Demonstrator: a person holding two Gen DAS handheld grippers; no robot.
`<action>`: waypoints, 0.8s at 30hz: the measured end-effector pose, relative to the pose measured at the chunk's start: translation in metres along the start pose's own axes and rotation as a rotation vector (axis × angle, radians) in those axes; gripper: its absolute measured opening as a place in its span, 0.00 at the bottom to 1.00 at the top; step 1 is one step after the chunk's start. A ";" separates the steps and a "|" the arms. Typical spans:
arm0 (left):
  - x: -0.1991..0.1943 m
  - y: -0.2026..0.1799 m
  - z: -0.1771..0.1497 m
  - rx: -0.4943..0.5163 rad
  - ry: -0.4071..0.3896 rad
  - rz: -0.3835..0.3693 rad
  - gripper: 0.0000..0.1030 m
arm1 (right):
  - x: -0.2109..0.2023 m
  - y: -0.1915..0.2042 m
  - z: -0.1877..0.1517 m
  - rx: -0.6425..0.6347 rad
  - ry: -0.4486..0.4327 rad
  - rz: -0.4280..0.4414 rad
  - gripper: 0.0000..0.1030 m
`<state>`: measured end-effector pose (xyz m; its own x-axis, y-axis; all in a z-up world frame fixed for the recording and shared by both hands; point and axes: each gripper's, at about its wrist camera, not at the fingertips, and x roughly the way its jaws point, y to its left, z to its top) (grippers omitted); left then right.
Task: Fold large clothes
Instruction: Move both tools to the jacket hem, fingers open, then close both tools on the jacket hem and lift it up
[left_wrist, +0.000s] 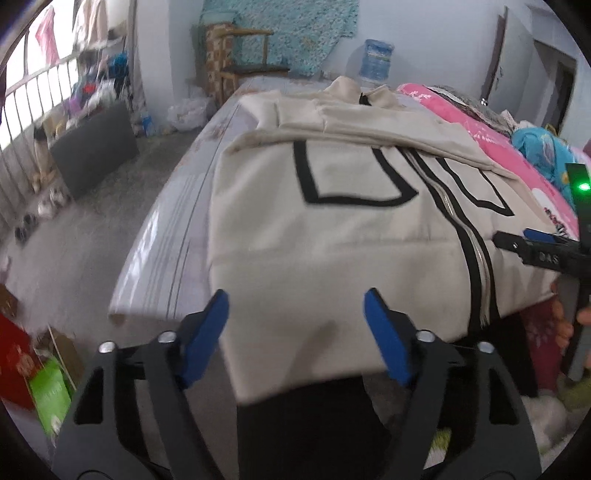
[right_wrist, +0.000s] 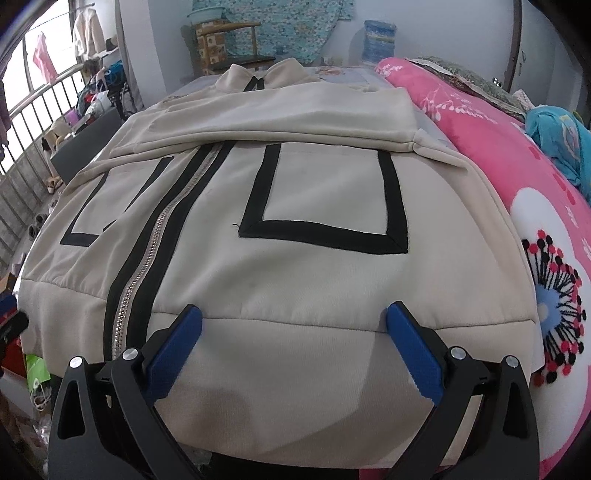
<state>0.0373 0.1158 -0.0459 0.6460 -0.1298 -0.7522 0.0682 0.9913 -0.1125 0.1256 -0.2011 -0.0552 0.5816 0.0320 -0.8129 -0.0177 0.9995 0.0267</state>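
Left wrist view: left gripper (left_wrist: 295, 325) is hovering over the near hem of the jacket (left_wrist: 332, 236), jaws parted wide, nothing between the blue pads (left_wrist: 207, 332). The jacket is lying zipped, front up, on the bed (left_wrist: 177, 229), sleeves folded across the chest, collar at the far end. The right gripper (left_wrist: 532, 247) is showing at the right edge. Right wrist view: right gripper (right_wrist: 293, 325) is sitting over the jacket's (right_wrist: 295, 266) near hem band, jaws spread wide, gripping nothing. A pink quilt (right_wrist: 517, 177) is lying just right of the jacket.
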 end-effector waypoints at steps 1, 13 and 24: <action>-0.002 0.006 -0.005 -0.028 0.012 -0.011 0.60 | 0.000 0.000 0.000 0.000 0.002 0.001 0.94; 0.035 0.063 -0.028 -0.330 0.147 -0.167 0.53 | 0.003 -0.001 0.002 0.008 0.002 0.020 0.94; 0.034 0.070 -0.031 -0.398 0.102 -0.295 0.46 | 0.004 -0.002 0.002 -0.001 -0.002 0.035 0.94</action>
<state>0.0403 0.1801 -0.0994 0.5639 -0.4242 -0.7085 -0.0718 0.8296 -0.5538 0.1292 -0.2033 -0.0576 0.5819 0.0665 -0.8106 -0.0385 0.9978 0.0542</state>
